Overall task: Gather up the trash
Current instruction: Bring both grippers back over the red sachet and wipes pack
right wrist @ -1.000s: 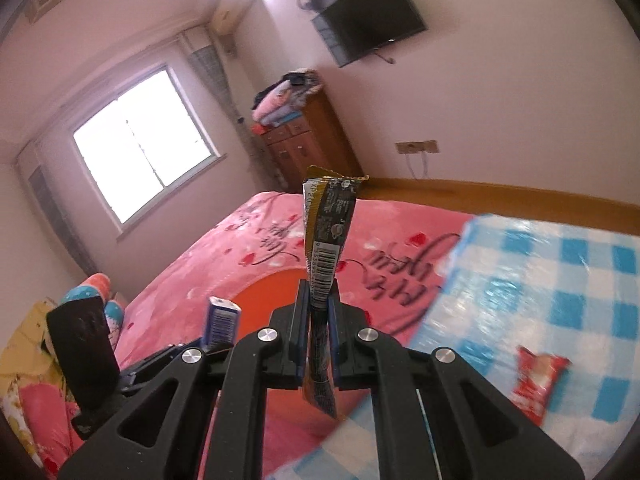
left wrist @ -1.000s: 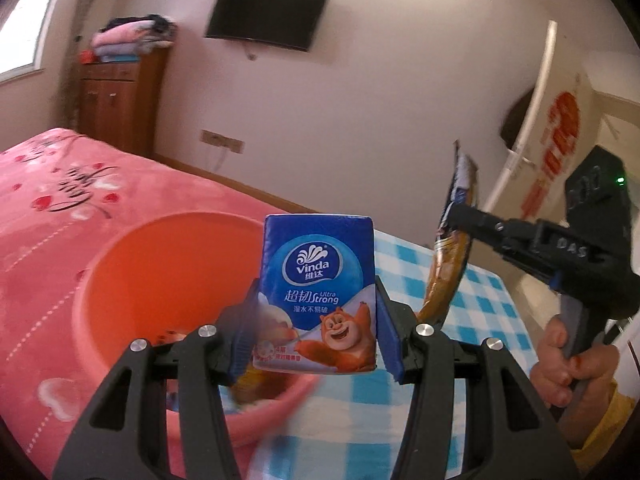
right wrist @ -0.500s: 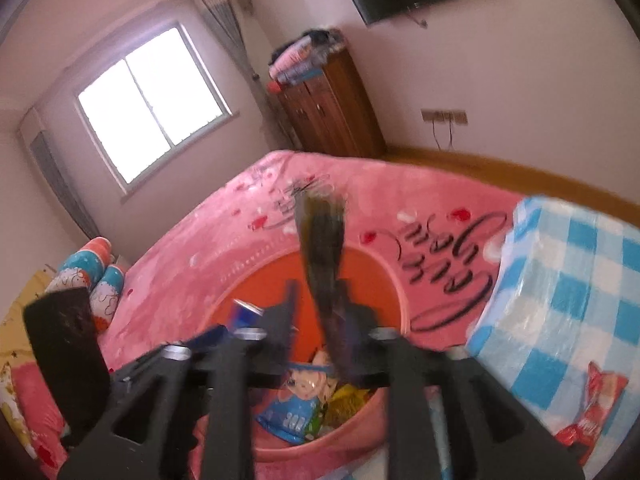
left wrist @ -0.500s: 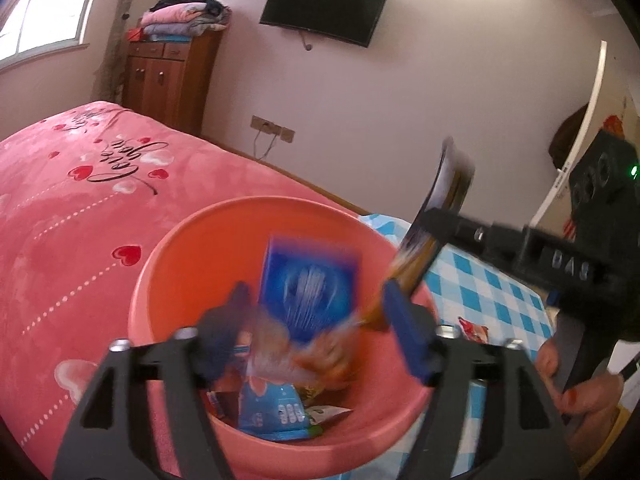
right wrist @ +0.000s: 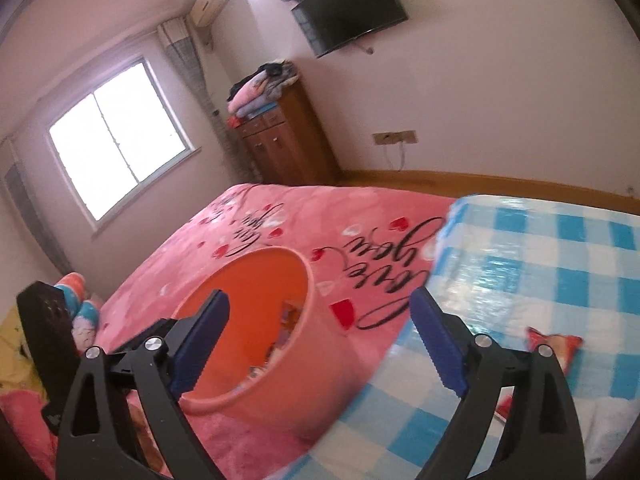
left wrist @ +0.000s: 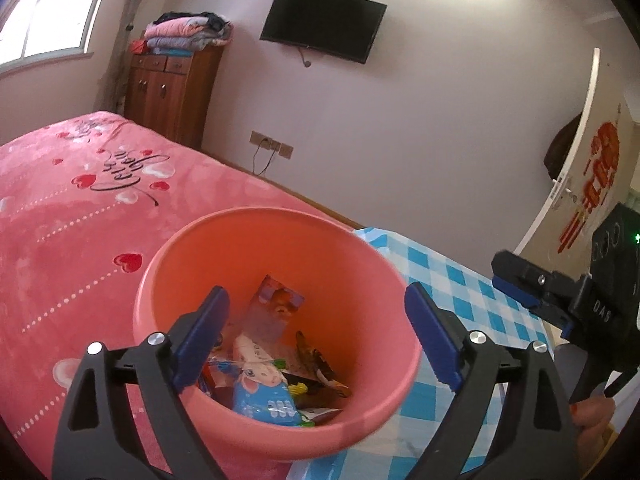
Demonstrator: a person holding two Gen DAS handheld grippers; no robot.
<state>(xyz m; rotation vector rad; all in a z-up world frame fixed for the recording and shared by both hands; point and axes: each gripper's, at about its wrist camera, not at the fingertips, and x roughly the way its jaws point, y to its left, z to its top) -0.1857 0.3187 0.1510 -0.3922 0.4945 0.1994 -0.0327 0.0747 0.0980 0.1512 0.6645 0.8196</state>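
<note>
A pink plastic basin (left wrist: pixel 276 240) sits on the bed at the edge of the blue checked cloth; it also shows in the right wrist view (right wrist: pixel 280 380). Several wrappers lie in it, among them the blue tissue pack (left wrist: pixel 276 308) and a brown wrapper (left wrist: pixel 316 364). My left gripper (left wrist: pixel 316 340) is open and empty above the basin. My right gripper (right wrist: pixel 320 340) is open and empty beside the basin's right rim, and it shows at the right of the left wrist view (left wrist: pixel 520 292). A red snack wrapper (right wrist: pixel 554 342) lies on the checked cloth.
The pink bedspread (left wrist: pixel 80 208) stretches to the left. The blue checked cloth (right wrist: pixel 540 248) covers the right side. A wooden cabinet (left wrist: pixel 172 92) with folded clothes and a wall TV (left wrist: pixel 324 24) stand at the far wall. A door (left wrist: pixel 576 160) is at right.
Both grippers opened over the basin. The tissue pack dropped from my left gripper and the brown wrapper from my right gripper into the basin. The right gripper then moved off to the right.
</note>
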